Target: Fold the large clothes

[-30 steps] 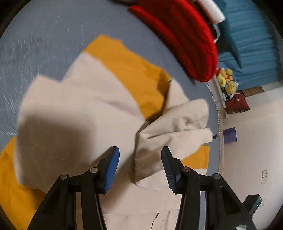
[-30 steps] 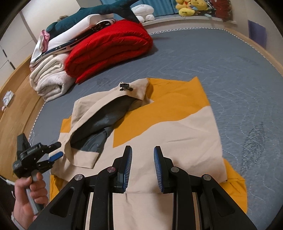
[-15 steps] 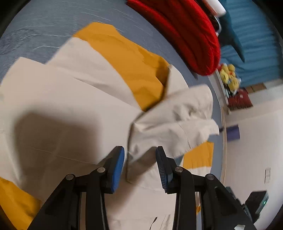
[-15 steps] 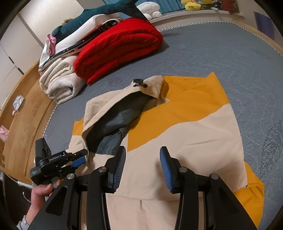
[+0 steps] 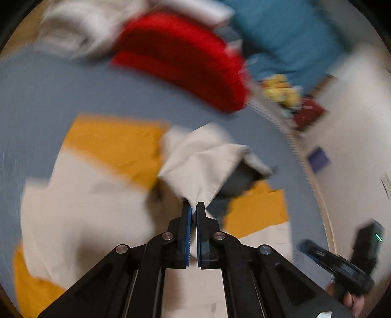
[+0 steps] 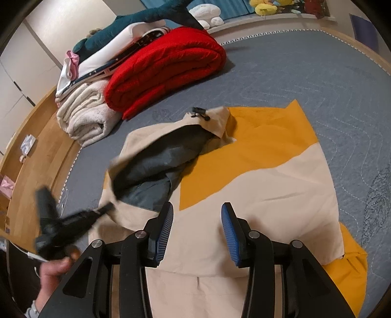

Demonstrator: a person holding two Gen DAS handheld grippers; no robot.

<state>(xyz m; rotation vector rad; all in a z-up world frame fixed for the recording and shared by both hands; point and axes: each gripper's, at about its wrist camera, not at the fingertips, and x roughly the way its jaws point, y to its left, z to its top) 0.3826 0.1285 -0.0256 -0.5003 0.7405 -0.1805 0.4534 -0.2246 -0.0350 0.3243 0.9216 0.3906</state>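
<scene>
A beige and orange jacket (image 6: 256,176) lies spread on the grey-blue quilted mat (image 6: 317,73). Its hood (image 6: 171,144) has a dark grey lining and lies at the left. In the blurred left wrist view my left gripper (image 5: 194,208) is shut on the hood's beige edge (image 5: 202,166) and holds it up. That gripper also shows, blurred, in the right wrist view (image 6: 105,209) by the hood's edge. My right gripper (image 6: 198,215) is open and empty over the jacket's beige body (image 6: 268,195); it also shows in the left wrist view (image 5: 305,245).
A folded red blanket (image 6: 166,66), a rolled cream blanket (image 6: 83,117) and stacked clothes (image 6: 117,41) lie at the mat's back left. Plush toys (image 6: 266,6) sit along the far edge. A wooden floor (image 6: 36,156) borders the mat on the left.
My left gripper has shut on the hood's edge and swung up with it. My right gripper has opened wider and stays over the jacket's body.
</scene>
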